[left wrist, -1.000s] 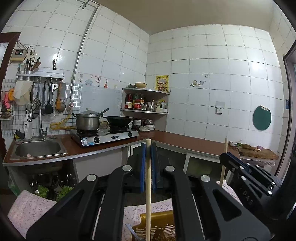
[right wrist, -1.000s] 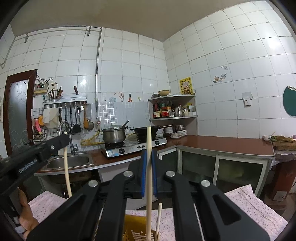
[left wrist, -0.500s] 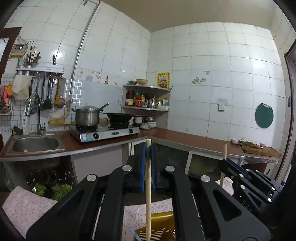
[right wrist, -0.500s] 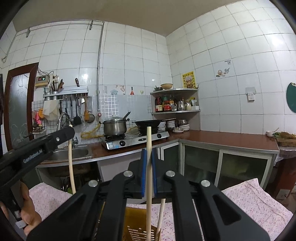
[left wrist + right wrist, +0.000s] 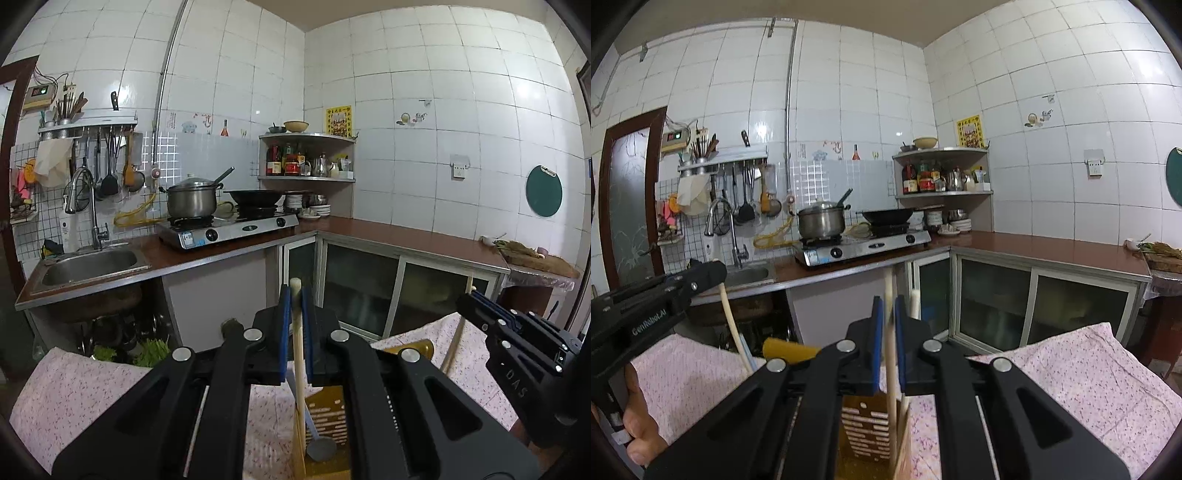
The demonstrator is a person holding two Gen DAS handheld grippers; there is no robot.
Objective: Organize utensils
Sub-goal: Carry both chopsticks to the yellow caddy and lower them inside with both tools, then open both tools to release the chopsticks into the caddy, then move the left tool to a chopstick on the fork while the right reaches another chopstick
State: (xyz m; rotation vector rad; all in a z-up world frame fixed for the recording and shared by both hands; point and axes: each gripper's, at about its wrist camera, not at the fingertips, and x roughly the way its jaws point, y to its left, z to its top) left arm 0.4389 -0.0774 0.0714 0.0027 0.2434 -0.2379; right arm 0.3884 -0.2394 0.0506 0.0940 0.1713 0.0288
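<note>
My left gripper is shut on a pale wooden chopstick that stands upright, its lower end inside a yellow slotted utensil holder on the pink floral cloth. A grey spoon lies in the holder. My right gripper has a second chopstick between its blue pads, with a narrow gap on each side, its lower end in the same holder. Another chopstick stands just right of it. Each gripper shows in the other's view, the right one and the left one.
The pink floral cloth covers the table. Behind it runs an L-shaped brown counter with a sink, a gas stove with a pot and wok, and a corner shelf. A hand holds the left gripper.
Both grippers have lowered and tilted down, so the chopsticks sit deeper in the yellow holder. The right gripper's pads have parted slightly from its chopstick.
</note>
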